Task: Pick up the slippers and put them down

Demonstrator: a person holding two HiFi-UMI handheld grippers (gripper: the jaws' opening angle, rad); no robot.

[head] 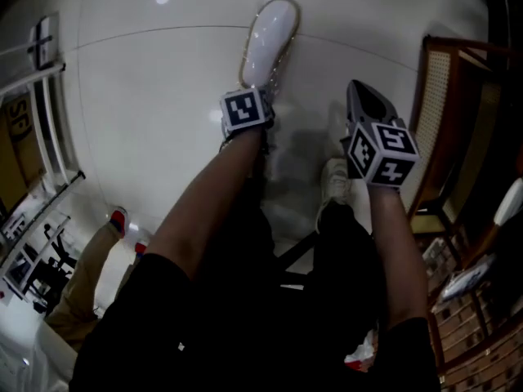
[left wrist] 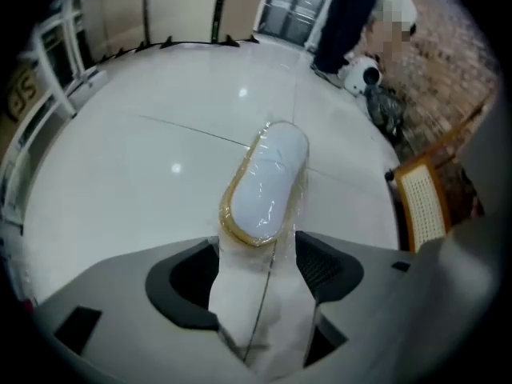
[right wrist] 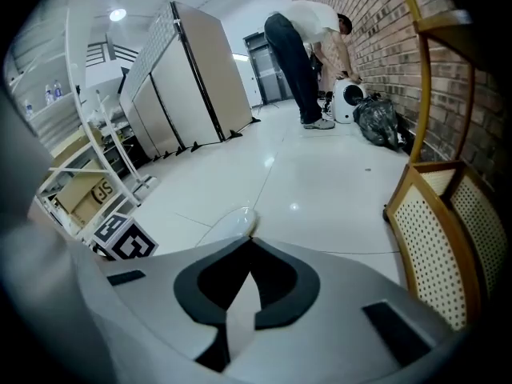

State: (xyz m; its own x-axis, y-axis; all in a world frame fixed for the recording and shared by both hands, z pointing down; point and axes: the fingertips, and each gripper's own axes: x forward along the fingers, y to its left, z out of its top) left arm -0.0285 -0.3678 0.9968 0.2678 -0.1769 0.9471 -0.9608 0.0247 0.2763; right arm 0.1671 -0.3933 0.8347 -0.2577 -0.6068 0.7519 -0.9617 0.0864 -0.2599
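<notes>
Nearest, dark shorts [head: 245,317] above pale floor [left wrist: 160,182]. Farther out, white slipper [left wrist: 268,182] seemingly resting on that floor, toe far, heel between left tongs [left wrist: 260,266], spread wide, not pinching. Right tongs [right wrist: 248,282] clamped on second slipper [head: 368,103], long axis likewise pointing far; probably lowered next.

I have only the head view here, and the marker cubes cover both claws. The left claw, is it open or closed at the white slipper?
Observer: Open. In the left gripper view, the left claw has its jaws apart. The near end of the white slipper, in clear wrap, lies between them.
Operator: And the right claw, what about it?
Observer: The right gripper view shows the right claw shut on a thin pale edge of the other slipper.
</notes>
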